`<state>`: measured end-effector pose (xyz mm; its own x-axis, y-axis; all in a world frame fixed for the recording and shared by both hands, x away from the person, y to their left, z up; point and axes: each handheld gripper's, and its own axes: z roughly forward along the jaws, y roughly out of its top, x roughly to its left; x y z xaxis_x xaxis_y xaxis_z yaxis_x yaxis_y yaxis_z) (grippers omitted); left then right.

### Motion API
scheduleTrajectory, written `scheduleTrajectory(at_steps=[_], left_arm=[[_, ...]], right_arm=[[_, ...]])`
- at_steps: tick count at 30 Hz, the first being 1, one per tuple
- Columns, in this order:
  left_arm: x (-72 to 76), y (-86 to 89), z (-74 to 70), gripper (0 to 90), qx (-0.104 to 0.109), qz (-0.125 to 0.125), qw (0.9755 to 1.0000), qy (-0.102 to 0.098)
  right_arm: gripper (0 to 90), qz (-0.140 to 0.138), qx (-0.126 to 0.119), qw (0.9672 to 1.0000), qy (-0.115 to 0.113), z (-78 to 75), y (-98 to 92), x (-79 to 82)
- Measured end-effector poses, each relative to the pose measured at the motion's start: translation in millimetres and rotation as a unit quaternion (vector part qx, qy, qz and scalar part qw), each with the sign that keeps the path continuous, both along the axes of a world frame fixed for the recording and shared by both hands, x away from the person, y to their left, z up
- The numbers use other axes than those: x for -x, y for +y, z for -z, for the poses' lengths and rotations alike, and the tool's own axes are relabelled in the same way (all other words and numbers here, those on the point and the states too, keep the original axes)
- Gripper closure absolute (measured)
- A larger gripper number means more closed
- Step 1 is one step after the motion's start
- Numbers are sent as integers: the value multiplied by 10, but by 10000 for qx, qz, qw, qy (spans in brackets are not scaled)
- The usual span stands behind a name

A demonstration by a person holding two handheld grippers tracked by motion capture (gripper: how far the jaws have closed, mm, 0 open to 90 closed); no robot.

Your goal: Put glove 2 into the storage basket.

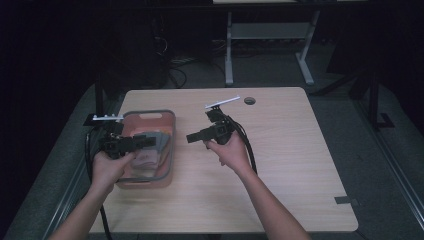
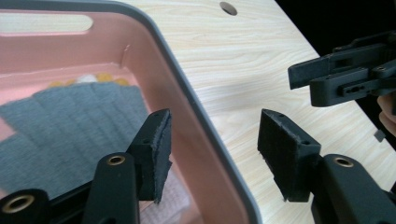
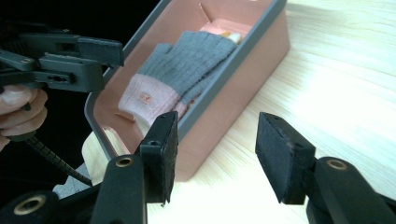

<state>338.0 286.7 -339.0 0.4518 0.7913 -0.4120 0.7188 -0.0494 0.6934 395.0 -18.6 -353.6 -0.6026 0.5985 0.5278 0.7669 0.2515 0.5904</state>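
High view first, from left to right: the left gripper (image 1: pixel 151 140) hangs over the pink bin (image 1: pixel 165 116) at the table's (image 1: pixel 280 165) left edge, and the right gripper (image 1: pixel 191 138) is held above bare wood just beside the bin's right wall, its fingers pointing towards it. Both sets of fingers stand apart with nothing between them; in the left gripper view the left gripper (image 2: pixel 212 154) straddles the bin's (image 2: pixel 205 140) grey rim without touching it. The thing being worked on looks to be the grey knitted glove (image 3: pixel 187 63) lying flat inside the bin (image 3: pixel 243 56), its pale pink cuff (image 3: pixel 147 100) towards the near end, fingers towards the far end. I would judge it light, soft and floppy: ribbed knit that sags and folds when lifted and cannot break, and with enough nap for the pads to bite. The cuff seems the best place to take hold (thicker, doubled knit, with a small tag), pinching from above; the thin glove fingers would bunch. The bin is smooth hard plastic with rounded corners, a slotted handle and steep walls that crowd any sideways approach. Something yellow and white (image 3: pixel 229 33) lies under the glove's far end, too hidden to name. The table is pale wood-grain laminate, smooth and flat.
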Motion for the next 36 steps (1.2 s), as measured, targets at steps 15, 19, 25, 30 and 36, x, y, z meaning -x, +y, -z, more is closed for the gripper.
scheduleTrajectory(at_steps=[15,19,25,30,36], left_arm=[[-62,-265,-17,399,-79,232,9997,-35],[-79,-327,-14,395,-92,264,9996,-58],[-94,-462,-4,387,-117,365,9992,-81],[-97,-543,-7,380,-89,423,9990,-80],[-100,-655,-7,375,-99,509,9986,-98]], right_arm=[[458,159,39,9999,36,22,-310,21],[451,194,56,9998,14,8,-393,29],[445,263,78,9996,-4,-16,-543,41],[442,330,83,9994,20,-22,-646,43],[438,358,91,9993,20,-22,-733,45]])
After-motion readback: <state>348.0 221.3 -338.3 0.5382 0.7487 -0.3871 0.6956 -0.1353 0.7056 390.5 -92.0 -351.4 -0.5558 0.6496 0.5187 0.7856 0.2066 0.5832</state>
